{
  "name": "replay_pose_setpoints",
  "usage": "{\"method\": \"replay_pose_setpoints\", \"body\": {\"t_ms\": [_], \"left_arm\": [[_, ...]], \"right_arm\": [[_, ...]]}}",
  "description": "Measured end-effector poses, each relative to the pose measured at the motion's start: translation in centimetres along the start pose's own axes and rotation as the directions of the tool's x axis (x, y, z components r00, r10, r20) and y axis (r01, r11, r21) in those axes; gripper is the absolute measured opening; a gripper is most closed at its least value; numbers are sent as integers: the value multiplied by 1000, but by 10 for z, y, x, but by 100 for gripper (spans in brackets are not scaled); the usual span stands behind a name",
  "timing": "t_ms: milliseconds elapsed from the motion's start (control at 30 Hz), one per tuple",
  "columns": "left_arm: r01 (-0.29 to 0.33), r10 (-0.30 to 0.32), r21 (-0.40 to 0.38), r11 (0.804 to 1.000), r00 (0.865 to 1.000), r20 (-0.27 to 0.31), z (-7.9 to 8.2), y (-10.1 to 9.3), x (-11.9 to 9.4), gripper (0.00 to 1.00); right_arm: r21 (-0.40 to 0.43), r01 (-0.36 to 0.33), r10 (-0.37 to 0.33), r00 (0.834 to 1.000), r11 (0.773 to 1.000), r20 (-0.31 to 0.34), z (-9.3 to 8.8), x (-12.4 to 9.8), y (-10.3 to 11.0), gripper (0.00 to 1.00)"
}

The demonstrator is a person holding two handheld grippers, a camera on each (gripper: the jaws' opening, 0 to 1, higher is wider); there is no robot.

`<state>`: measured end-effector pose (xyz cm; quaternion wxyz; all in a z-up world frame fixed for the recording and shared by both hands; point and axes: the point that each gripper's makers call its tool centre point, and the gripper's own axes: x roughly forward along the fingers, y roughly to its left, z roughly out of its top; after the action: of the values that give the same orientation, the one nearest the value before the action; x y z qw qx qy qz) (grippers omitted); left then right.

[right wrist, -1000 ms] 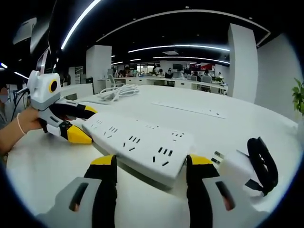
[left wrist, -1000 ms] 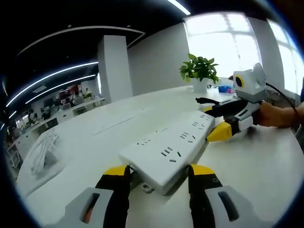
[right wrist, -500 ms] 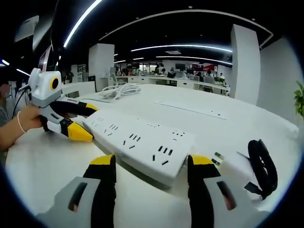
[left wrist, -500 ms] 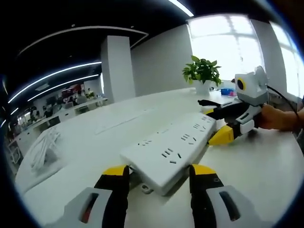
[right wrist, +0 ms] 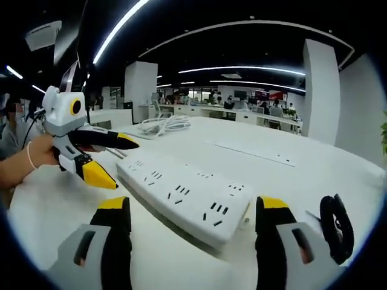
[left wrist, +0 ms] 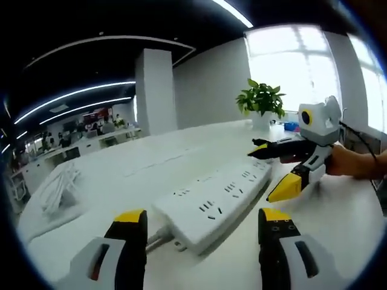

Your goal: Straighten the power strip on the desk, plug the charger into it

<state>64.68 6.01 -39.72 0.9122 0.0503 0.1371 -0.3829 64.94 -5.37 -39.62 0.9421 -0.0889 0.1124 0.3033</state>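
Note:
The long white power strip (left wrist: 211, 202) lies flat on the white desk (left wrist: 338, 217), running from my left gripper to my right one. My left gripper (left wrist: 202, 220) is open, its yellow-tipped jaws standing wide on either side of the strip's cord end without touching it. My right gripper (right wrist: 193, 208) is open too, straddling the strip's (right wrist: 187, 196) other end with gaps on both sides. Each gripper appears in the other's view, hand-held and open: the right gripper (left wrist: 262, 175), the left gripper (right wrist: 125, 164). A black looped strap (right wrist: 337, 219) of the charger lies at the right.
A potted plant (left wrist: 261, 99) stands at the desk's far end near the window. A bundle of white cable (left wrist: 57, 187) lies on the desk; in the right gripper view the bundle (right wrist: 160, 125) sits beyond the strip. A person's hand (right wrist: 33, 160) holds the left gripper.
Both grippers' jaws have spread wider and drawn back a little from the strip's ends. The strip now lies lower and flatter on the desk.

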Motion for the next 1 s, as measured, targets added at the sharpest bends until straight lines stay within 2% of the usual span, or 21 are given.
{"method": "replay_pose_setpoints", "body": {"t_ms": [133, 200, 300, 467, 667, 767, 867, 1000], "left_arm": [[7, -7, 3, 1000, 998, 56, 11, -3, -4, 84], [6, -7, 11, 1000, 996, 88, 18, -5, -5, 87], [11, -14, 18, 1000, 990, 138, 27, -10, -9, 92], [2, -10, 46, 999, 986, 168, 34, -15, -16, 99], [17, -27, 50, 999, 979, 204, 48, -27, -29, 99], [33, -41, 44, 998, 981, 188, 48, -33, -34, 99], [45, -48, 25, 999, 988, 145, 41, -37, -35, 99], [40, -42, 20, 999, 991, 123, 35, -38, -37, 98]], "right_arm": [[-32, -7, 8, 998, 999, 55, 15, -3, 4, 98], [-65, -5, 10, 997, 998, 82, 22, -5, 6, 100], [-92, 7, 3, 994, 996, 105, 29, -8, 5, 100], [-107, 4, 9, 992, 994, 122, 37, -14, 6, 100], [-108, -29, 42, 992, 994, 120, 38, -21, 9, 100], [-111, -45, 58, 991, 993, 120, 39, -27, 11, 100], [-147, -76, 93, 989, 986, 113, 38, -34, 14, 100], [-167, -79, 100, 988, 983, 120, 40, -44, 10, 100]]}}
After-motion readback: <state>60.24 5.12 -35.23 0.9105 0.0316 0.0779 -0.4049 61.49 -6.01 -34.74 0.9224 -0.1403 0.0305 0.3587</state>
